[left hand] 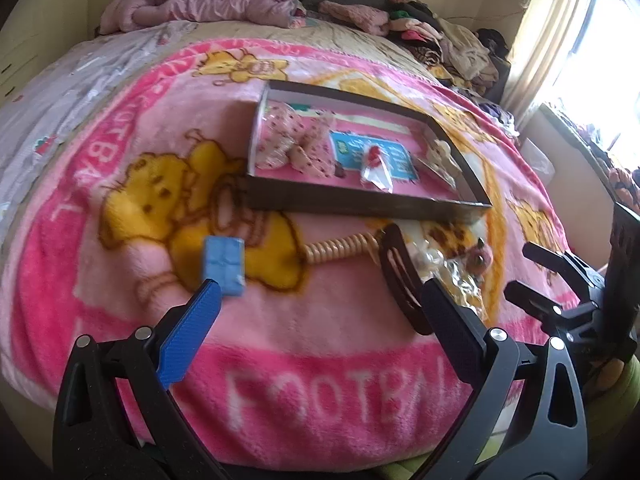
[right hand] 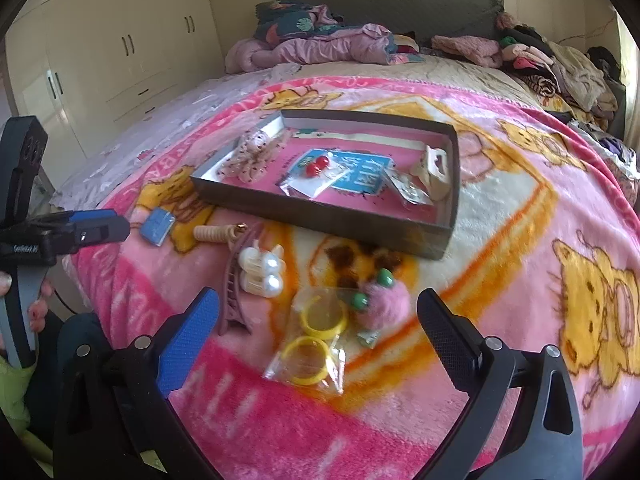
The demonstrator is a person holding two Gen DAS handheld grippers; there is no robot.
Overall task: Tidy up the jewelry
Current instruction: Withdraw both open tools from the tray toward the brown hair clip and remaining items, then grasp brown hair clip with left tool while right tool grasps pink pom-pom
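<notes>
A shallow dark box (right hand: 436,240) lies on a pink blanket (right hand: 520,216) spread over a bed, and it already holds several pieces: a speckled bow (right hand: 256,158) at its left end, red earrings (right hand: 316,167) in a clear packet over a blue card (right hand: 360,178), and a cream clip (right hand: 434,168) at the right end. The rest of the jewelry sits on the blanket just in front of the box. From left to right there is a small blue case (right hand: 158,226), a beige coil (right hand: 214,234), a dark pink claw clip (right hand: 236,284) with pearl clips (right hand: 262,270) touching it, a pink pom-pom (right hand: 386,302) with green beads, and two yellow rings (right hand: 316,338) in a clear bag. The right gripper (right hand: 318,330) hovers over the rings and the pom-pom with its jaws wide apart, holding nothing. The left gripper (left hand: 320,304) is likewise spread open and empty — the blue case (left hand: 224,266) lies just past its blue finger (left hand: 188,338), and the claw clip (left hand: 400,276) sits close by its black finger (left hand: 452,322). In the right wrist view, the left gripper (right hand: 102,228) reaches in from the left edge toward the blue case. Heaped clothes (right hand: 320,44) lie at the head of the bed — a cream wardrobe (right hand: 120,52) stands beyond.
</notes>
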